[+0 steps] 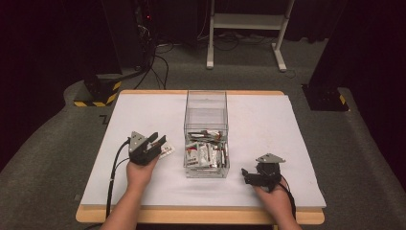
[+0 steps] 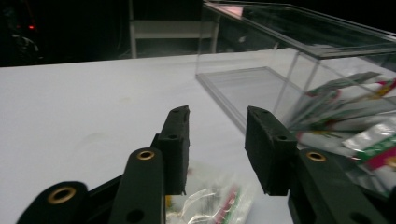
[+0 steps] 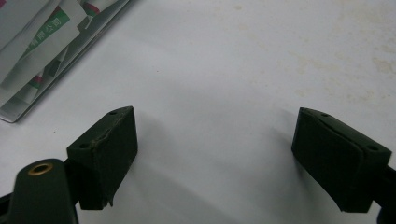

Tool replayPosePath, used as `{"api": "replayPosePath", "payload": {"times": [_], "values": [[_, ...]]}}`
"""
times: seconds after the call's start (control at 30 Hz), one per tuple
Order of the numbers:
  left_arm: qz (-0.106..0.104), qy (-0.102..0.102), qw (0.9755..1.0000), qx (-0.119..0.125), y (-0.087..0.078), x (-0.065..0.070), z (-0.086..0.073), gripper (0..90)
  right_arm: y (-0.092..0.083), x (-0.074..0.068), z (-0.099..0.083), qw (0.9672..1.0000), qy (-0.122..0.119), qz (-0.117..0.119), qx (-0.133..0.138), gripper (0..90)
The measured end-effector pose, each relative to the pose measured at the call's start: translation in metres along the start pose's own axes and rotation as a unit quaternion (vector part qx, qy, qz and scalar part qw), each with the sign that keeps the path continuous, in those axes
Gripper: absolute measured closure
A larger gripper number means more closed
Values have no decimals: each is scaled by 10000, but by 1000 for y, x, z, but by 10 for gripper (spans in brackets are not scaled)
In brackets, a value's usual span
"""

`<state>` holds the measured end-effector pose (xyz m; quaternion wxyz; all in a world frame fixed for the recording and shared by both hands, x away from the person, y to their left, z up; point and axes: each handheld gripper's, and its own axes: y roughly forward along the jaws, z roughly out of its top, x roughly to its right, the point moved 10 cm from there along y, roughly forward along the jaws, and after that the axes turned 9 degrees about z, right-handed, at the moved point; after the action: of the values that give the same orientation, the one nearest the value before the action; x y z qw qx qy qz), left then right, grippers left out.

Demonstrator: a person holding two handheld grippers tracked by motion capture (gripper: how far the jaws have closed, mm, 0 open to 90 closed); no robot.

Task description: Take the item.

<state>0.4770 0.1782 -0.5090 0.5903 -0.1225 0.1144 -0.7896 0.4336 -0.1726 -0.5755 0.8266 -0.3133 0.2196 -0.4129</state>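
A clear plastic box (image 1: 206, 103) stands in the middle of the white table, with several white, red and green packets (image 1: 206, 152) piled in its near end. My left gripper (image 1: 160, 140) is just left of the box, open, its jaws over a single clear packet (image 1: 166, 151) lying on the table. In the left gripper view that packet (image 2: 211, 201) lies low between the spread jaws of the left gripper (image 2: 217, 116), and the box (image 2: 261, 86) is to the right. My right gripper (image 1: 245, 175) rests open near the box's near right corner, nothing between its fingers (image 3: 105, 149).
The white sheet (image 1: 268, 124) covers the tabletop, whose wooden edge (image 1: 191, 216) shows at the front. A white frame (image 1: 246, 21) and black stands sit on the floor behind. The box's corner with packets (image 3: 42, 42) lies at the upper left of the right gripper view.
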Motion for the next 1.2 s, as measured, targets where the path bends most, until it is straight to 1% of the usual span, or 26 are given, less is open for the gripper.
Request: {"api": "replayPosePath", "payload": {"times": [0.17,0.33,0.4,0.47,0.5,0.53,0.6,0.73,0.8,0.87,0.93,1.0,1.03,1.07,1.1,1.13,1.17,1.2], "values": [[-84,57,9999,11,-6,7,1,561,0,0,0,10000,-1,0,0,141],[-62,115,9999,-69,-11,7,-1,545,0,0,0,10000,-1,0,0,141],[-32,144,9998,-114,-13,5,-4,544,0,0,0,10000,-3,-1,0,141],[-4,135,9998,-164,-15,3,-8,547,0,0,0,10000,-1,0,1,141],[34,139,9996,-249,-18,-1,-14,548,0,0,0,10000,0,0,1,141],[34,139,9996,-249,-18,-1,-14,548,0,0,0,10000,0,0,1,141],[58,162,9994,-300,-21,-3,-19,548,0,0,0,10000,-1,0,1,141],[114,305,9983,-493,-26,-8,-34,548,0,0,0,10000,0,1,1,141],[141,334,9976,-590,-28,-11,-40,548,0,0,0,10000,0,2,0,141],[217,372,9964,-725,-32,-14,-46,548,0,0,0,10000,0,2,0,141],[238,436,9950,-869,-36,-15,-52,546,0,0,0,10000,0,2,1,141],[298,610,9922,-1050,-40,-16,-58,540,0,0,0,10000,-1,1,2,141],[317,660,9906,-1154,-42,-17,-62,534,0,0,0,10000,-1,2,2,141],[339,756,9885,-1264,-44,-19,-66,529,0,0,0,10000,-1,2,1,141],[364,780,9872,-1344,-45,-20,-69,521,0,0,0,10000,-1,2,1,141],[353,792,9858,-1440,-47,-22,-72,511,0,0,0,10000,0,2,1,141],[291,736,9845,-1565,-49,-23,-75,492,0,0,0,10000,0,2,-1,141],[220,620,9836,-1680,-49,-23,-78,464,0,0,0,10000,-1,2,-1,141]]}}
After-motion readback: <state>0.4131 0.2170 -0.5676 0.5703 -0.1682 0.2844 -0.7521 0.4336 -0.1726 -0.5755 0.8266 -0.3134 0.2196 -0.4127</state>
